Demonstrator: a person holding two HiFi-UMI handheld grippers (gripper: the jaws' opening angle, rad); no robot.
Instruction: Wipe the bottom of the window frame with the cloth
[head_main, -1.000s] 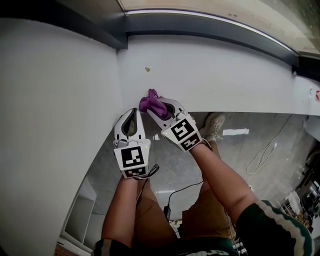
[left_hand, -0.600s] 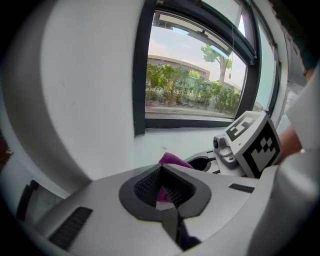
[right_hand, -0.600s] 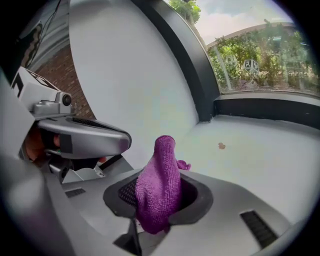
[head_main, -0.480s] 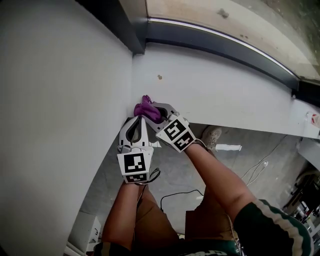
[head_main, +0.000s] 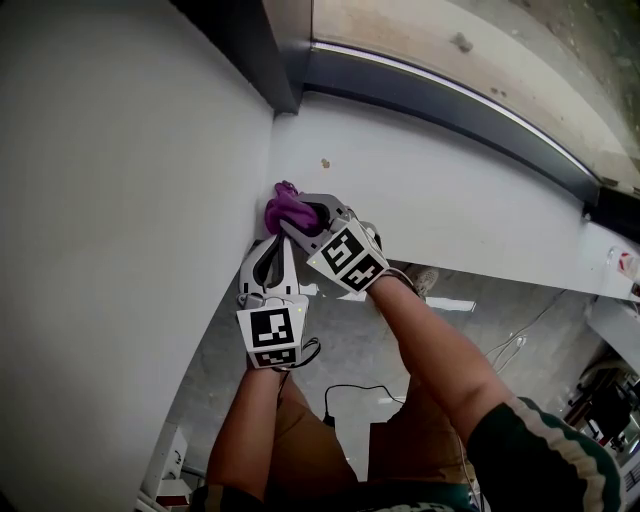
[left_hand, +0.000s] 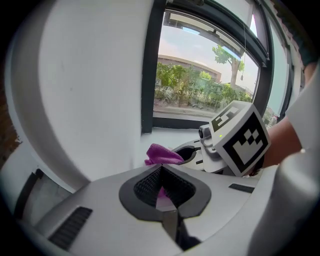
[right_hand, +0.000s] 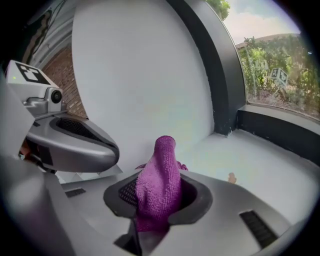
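Cloth (right_hand: 160, 150): purple terry fabric bunched into a wad. It is being pinched between the jaws of the right gripper (right_hand: 159, 176), and a rounded lobe is poking out past the tips.
Cloth position: the cloth is sitting at the left end of the flat white window sill (head_main: 450, 190), by the sill's near edge. It is pressing up against the plain white side wall (head_main: 120, 200), well apart from the dark grey window frame (head_main: 450, 95) that is running along the sill's far side.
Right gripper: it is clamping on the cloth and angling in from the right toward the wall.
Left gripper (head_main: 277, 245): its jaws are meeting tip to tip and holding nothing. The oval gap behind the tips is showing only the cloth beyond.
Left gripper position: it is hovering just beside the right gripper, on the near side, with its tip pointing at the cloth. Whether it is touching the cloth cannot be told.
Sill mark: a small tan speck (head_main: 324, 162) is lying on the sill between the cloth and the frame, apart from both.
Outside: green trees (left_hand: 200, 87) are showing through the glass.
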